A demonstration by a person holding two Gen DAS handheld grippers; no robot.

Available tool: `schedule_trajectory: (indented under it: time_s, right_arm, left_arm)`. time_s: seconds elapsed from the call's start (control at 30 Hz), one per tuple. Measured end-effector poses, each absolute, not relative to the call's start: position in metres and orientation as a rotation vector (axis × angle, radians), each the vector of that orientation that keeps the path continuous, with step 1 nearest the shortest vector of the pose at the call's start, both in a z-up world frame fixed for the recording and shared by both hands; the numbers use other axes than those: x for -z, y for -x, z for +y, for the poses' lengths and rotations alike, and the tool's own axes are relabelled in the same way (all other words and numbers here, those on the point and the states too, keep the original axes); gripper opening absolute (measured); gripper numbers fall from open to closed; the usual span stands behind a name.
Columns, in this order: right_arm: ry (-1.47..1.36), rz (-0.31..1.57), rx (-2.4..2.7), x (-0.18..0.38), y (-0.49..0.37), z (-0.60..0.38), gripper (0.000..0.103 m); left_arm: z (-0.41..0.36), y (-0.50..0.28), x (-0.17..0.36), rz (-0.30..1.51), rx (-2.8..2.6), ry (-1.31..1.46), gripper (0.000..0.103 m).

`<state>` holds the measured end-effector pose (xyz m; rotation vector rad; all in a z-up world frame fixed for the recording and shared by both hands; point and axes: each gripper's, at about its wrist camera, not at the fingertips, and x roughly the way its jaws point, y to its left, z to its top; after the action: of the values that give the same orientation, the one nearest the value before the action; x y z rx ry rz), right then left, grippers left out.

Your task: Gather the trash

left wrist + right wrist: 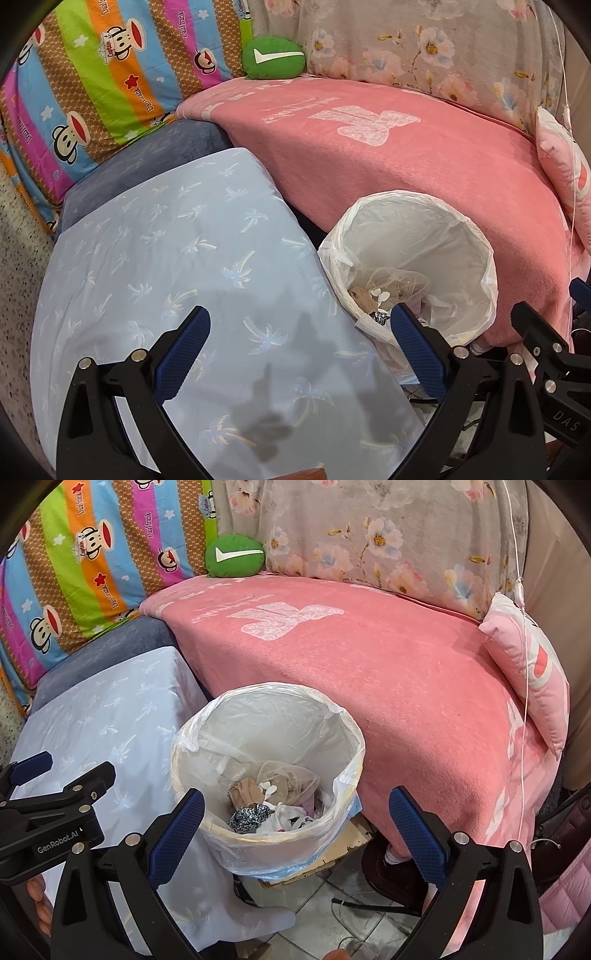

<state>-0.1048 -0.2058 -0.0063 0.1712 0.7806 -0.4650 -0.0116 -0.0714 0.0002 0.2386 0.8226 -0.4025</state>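
Left hand-held gripper [299, 334]: its 2 blue-padded black fingers are spread wide and hold nothing; it hangs over the near edge of the pale blue palm-print cloth [177, 258], its right finger crossing in front of the bin's near rim in the left wrist view.
Right hand-held gripper [296, 812]: also spread wide and empty, touching nothing; its 2 fingers flank the near rim of the bin from above.
Trash bin [236, 849]: 1 round white bin lined with a thin white plastic bag folded over the rim; it stands on the floor in the gap between the blue cloth's right edge and the front edge of the pink towelling blanket [369, 672].
Trash in the bin [269, 801]: a loose heap at the bottom, made up of a beige crumpled piece, sheer cream netting, a black-and-white spotted scrap and white bits; an exact count cannot be told.
Cushions: 1 round green plush cushion with a white tick mark [234, 555] at the blanket's far left corner; 1 pink-and-white cushion [532, 672] at its right edge.
Backdrop: 1 striped cartoon-monkey quilt [92, 554] on the left, 1 grey floral cloth [388, 535] behind the blanket.
Floor [314, 915]: pale tiles below the bin, with thin clear tubing lying on them.
Person: fingertips [35, 886] show at the lower left edge of the right wrist view.
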Motion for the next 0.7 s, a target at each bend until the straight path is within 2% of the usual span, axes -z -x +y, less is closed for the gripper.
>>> schedule_trajectory:
  time_s: [0.7]
  right_arm:
    - [-0.173,0.753,0.461,-0.0006,0.1123,-0.201,0.097]
  left_arm:
    - [-0.0663,0.0187,-0.0035,0.821,0.382,-0.211,0.094]
